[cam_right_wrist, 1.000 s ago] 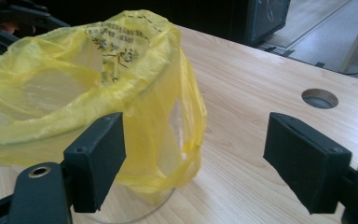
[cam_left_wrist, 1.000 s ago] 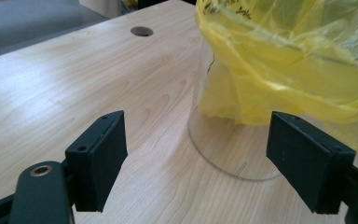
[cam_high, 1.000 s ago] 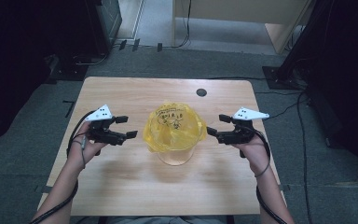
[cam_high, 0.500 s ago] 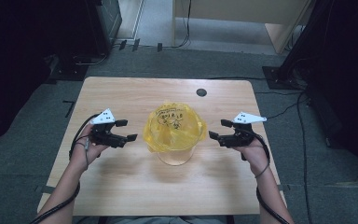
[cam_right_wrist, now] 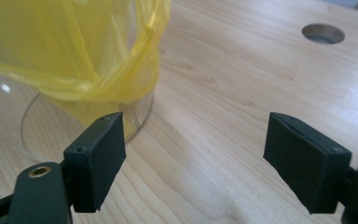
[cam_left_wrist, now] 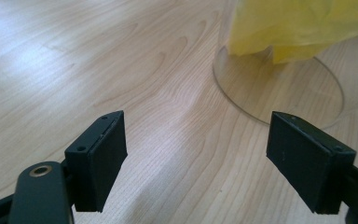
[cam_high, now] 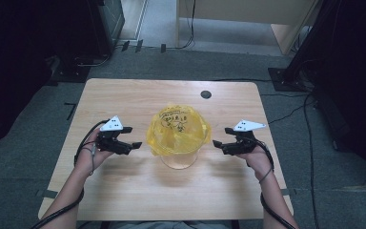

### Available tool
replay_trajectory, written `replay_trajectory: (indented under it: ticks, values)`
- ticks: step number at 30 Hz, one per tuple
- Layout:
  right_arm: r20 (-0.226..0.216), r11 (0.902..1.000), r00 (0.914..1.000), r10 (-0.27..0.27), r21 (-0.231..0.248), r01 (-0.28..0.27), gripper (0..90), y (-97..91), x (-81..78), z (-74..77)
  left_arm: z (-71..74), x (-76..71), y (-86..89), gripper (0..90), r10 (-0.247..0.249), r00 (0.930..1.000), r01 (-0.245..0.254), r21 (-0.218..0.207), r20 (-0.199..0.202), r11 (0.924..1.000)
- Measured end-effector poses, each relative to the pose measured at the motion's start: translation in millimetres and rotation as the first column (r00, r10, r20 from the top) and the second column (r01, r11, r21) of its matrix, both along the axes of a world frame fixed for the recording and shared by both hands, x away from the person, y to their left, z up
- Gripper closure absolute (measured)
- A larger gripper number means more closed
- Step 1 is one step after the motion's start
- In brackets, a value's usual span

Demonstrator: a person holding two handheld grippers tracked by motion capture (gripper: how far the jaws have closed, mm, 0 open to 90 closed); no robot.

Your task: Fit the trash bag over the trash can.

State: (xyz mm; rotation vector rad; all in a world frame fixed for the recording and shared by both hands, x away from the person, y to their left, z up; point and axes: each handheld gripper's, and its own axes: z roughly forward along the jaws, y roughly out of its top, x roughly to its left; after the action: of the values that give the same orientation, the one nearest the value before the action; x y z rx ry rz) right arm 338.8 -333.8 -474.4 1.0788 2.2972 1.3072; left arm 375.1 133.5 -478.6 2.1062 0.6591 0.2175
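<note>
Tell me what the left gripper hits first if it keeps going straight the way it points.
Probably the clear container lined with the yellow bag. The left gripper, jaws open, points toward its lower wall across bare table, with nothing between. In its own view the container sits right of centre, so the right jaw likely touches first.

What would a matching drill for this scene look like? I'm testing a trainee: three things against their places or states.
Things:
1. yellow bag
2. clear container
3. left gripper

Descriptions:
A. open, holding nothing, left of the container
B. draped over the container's rim
C. stands at the table's middle, see-through

Pairs: 1-B, 2-C, 3-A
</note>
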Motion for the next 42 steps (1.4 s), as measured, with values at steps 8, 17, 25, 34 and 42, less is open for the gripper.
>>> replay_trajectory:
  ticks: [8, 17, 25, 34, 42]
  values:
    - [-0.020, 0.9999, 0.9998, 0.010, -0.014, -0.010, 21.2, -1.5, 1.4, -12.2, -13.5, 3.5, -0.1, 19.4, 0.000, 0.9997, 0.001, 0.041, -0.023, 0.9992]
    - [-0.032, 0.9972, 0.9990, 0.032, -0.066, -0.034, 21.3, 0.0, 2.3, -21.5, -24.0, 5.7, -2.0, 19.4, -0.007, 0.9992, 0.010, 0.081, -0.039, 0.9966]
    - [-0.054, 0.9949, 0.9975, 0.046, -0.088, -0.051, 21.3, 1.8, 3.4, -28.3, -36.4, 7.9, -5.5, 19.3, -0.015, 0.9988, 0.020, 0.111, -0.046, 0.9936]
    - [-0.061, 0.9863, 0.9959, 0.066, -0.147, -0.075, 21.0, 10.4, 4.7, -37.7, -38.8, 9.7, -6.3, 18.8, 0.000, 0.9999, 0.002, 0.113, -0.017, 0.9936]
    - [-0.057, 0.9818, 0.9967, 0.058, -0.178, -0.067, 17.1, 13.4, 6.6, -47.4, -39.3, 9.8, -9.6, 18.6, 0.028, 0.9996, -0.029, 0.139, 0.008, 0.9899]
